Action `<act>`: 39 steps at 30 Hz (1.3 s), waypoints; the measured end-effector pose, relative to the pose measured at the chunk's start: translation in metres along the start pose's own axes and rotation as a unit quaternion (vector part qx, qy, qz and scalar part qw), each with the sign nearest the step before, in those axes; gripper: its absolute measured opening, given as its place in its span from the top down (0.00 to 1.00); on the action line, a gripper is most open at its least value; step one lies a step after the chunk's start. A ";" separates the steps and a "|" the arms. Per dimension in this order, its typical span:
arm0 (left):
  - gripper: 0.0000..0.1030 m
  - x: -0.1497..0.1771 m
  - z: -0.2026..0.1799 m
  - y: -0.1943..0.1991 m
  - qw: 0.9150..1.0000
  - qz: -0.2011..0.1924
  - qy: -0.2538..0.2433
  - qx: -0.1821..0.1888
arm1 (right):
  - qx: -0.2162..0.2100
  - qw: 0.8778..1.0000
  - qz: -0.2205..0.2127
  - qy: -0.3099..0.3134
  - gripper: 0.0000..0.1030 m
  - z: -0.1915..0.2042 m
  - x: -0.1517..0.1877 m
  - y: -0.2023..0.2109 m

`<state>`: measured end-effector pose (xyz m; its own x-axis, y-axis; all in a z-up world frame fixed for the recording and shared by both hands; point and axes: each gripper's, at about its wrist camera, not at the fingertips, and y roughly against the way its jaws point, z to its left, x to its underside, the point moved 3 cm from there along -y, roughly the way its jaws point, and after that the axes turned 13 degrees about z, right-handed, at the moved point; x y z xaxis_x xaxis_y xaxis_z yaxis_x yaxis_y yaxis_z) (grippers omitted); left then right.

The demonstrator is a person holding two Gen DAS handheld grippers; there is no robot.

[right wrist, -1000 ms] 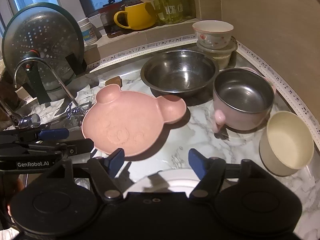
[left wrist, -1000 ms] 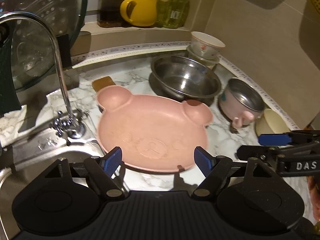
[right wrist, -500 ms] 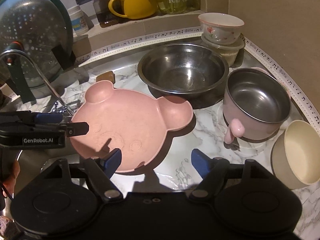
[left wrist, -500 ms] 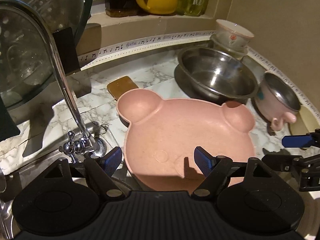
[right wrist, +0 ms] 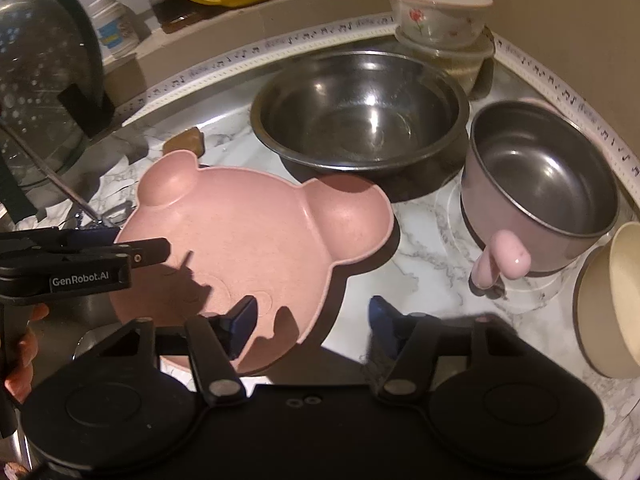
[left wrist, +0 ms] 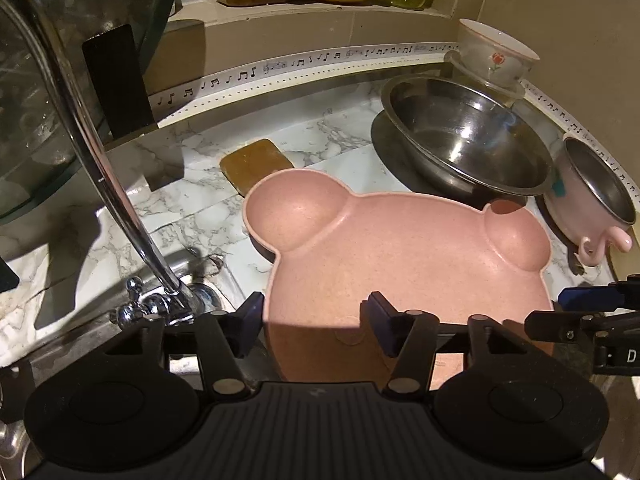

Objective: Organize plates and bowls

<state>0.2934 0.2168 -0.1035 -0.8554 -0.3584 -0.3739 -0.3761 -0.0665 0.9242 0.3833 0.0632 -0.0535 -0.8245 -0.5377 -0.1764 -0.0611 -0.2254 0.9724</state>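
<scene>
A pink bear-shaped plate (left wrist: pixel 400 264) lies on the marble counter by the sink. My left gripper (left wrist: pixel 316 314) straddles its left rim, one finger outside the edge and one over the plate. Its jaws are closing with a gap still showing. My right gripper (right wrist: pixel 312 316) straddles the plate (right wrist: pixel 248 240) at its near right rim, and its jaws are closing too, pads off the rim. Each gripper shows in the other's view: the right gripper (left wrist: pixel 592 300) at the right edge, the left gripper (right wrist: pixel 120 248) at the left.
Behind the plate stands a large steel bowl (right wrist: pixel 360 108). To its right are a pink handled bowl (right wrist: pixel 540 184), a cream bowl (right wrist: pixel 612 300) and a floral bowl (right wrist: pixel 440 12) on a glass container. A faucet (left wrist: pixel 120 200) rises at the left, beside a brown pad (left wrist: pixel 252 164).
Both grippers have come forward and down onto the pink plate from either side. Their jaws have narrowed around its rim.
</scene>
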 end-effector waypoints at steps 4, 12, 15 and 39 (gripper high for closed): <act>0.62 -0.001 0.004 -0.002 1.000 0.004 0.006 -0.005 | -0.004 1.000 0.007 -0.009 0.52 -0.004 -0.001 -0.005; 0.85 -0.001 0.012 0.000 1.000 0.006 0.022 -0.020 | -0.010 1.000 0.010 -0.023 0.76 -0.007 -0.002 -0.007; 0.87 0.000 0.012 0.001 0.999 0.005 0.025 -0.021 | -0.013 1.000 0.008 -0.024 0.90 -0.006 -0.002 -0.006; 0.89 0.047 -0.019 0.068 0.999 -0.026 0.019 -0.002 | 0.000 1.000 -0.030 -0.004 0.90 -0.002 0.042 0.048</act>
<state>0.2342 0.1780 -0.0568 -0.8210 -0.3890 -0.4180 -0.4176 -0.0902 0.9042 0.3464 0.0283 -0.0151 -0.8243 -0.5162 -0.2325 -0.1105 -0.2561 0.9603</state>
